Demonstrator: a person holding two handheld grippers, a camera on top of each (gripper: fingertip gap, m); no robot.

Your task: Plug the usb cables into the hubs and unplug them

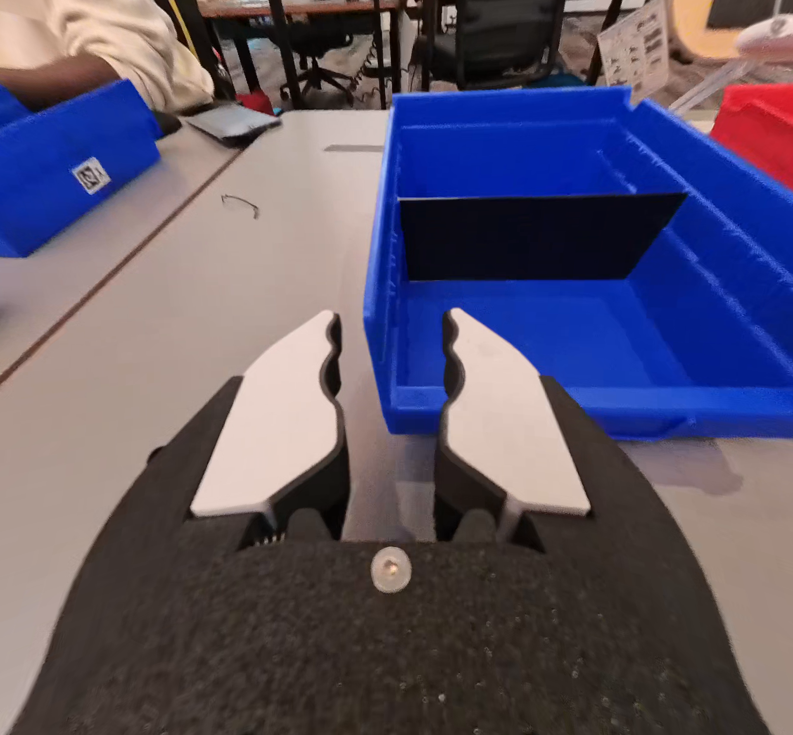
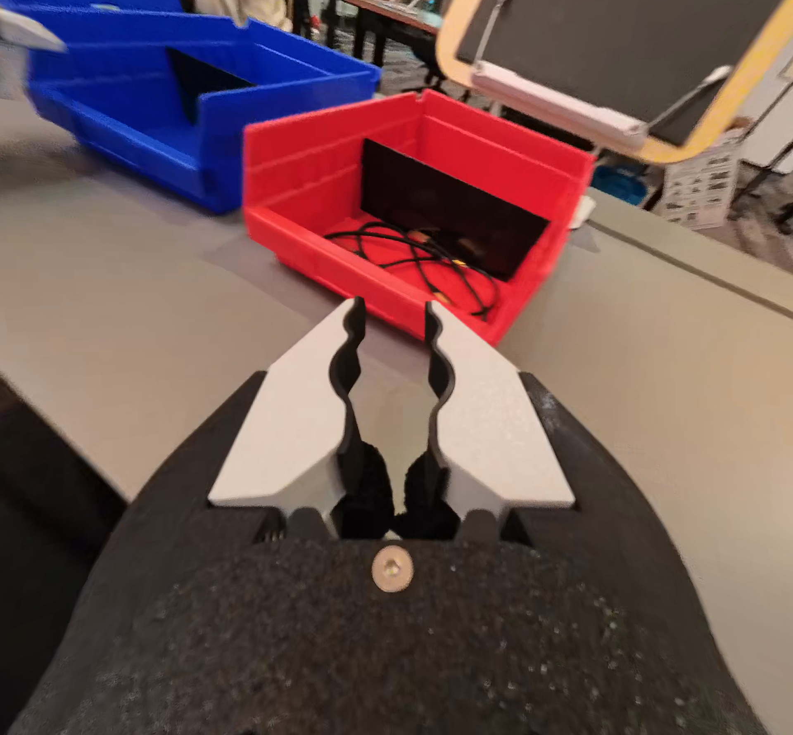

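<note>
Black usb cables [image 2: 422, 262], tangled so their number is unclear, lie in one red bin [image 2: 300, 182] on the bench [image 2: 128, 285], while left gripper [image 1: 391, 319] and right gripper [image 2: 394, 307] hold nothing, fingers apart.

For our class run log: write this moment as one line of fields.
left tongs: open, empty, beside blue bin | right tongs: open, empty, before red bin | black cables: in red bin, untouched
</note>
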